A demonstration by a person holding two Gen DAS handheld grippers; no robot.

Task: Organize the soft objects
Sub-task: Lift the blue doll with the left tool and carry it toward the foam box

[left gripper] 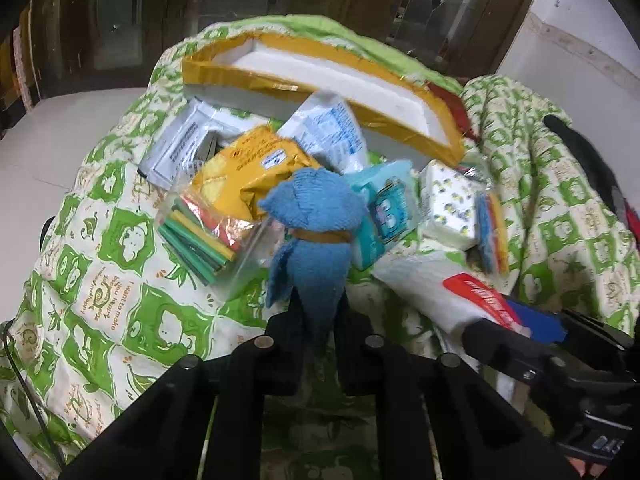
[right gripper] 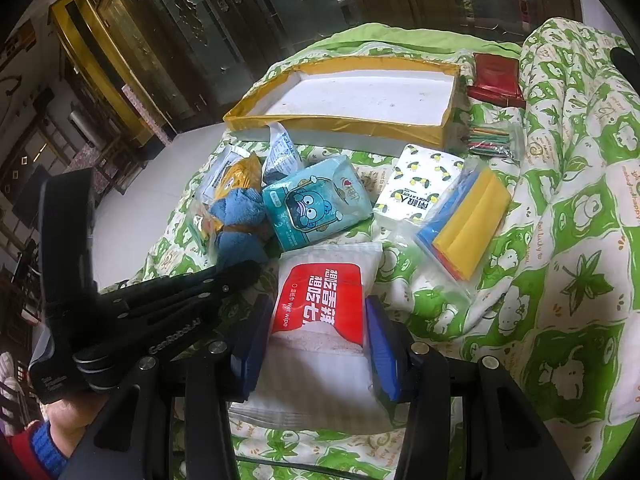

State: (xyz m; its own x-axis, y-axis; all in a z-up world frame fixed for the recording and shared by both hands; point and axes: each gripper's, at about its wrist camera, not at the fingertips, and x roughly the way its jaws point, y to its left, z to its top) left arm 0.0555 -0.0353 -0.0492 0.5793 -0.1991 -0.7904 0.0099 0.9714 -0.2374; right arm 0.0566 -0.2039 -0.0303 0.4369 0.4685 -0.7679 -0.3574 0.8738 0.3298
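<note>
Between the fingers of the left gripper a blue towel is clamped, its lower end pinched by the black fingers and its bunched top, tied with a tan band, standing up ahead of them; just beyond and left of it a bag of coloured sticks and a yellow packet are seen on the green quilt; right of the towel a teal tissue pack and a white tissue pack are lying; farther ahead a yellow-edged white tray is seen; two white pouches are lying between tray and yellow packet.

The right gripper is closed on a wet wipe pack with a red label, blue pads pressed to both its sides; the pack is resting on the quilt; ahead of it the teal tissue pack is lying, with the white tissue pack to its right; a bag of yellow and blue cloths is seen ahead and right, touching the white pack; the left gripper is seen at left with the towel; the tray is farther ahead, a red packet right of it and a second bag of sticks below that.
</note>
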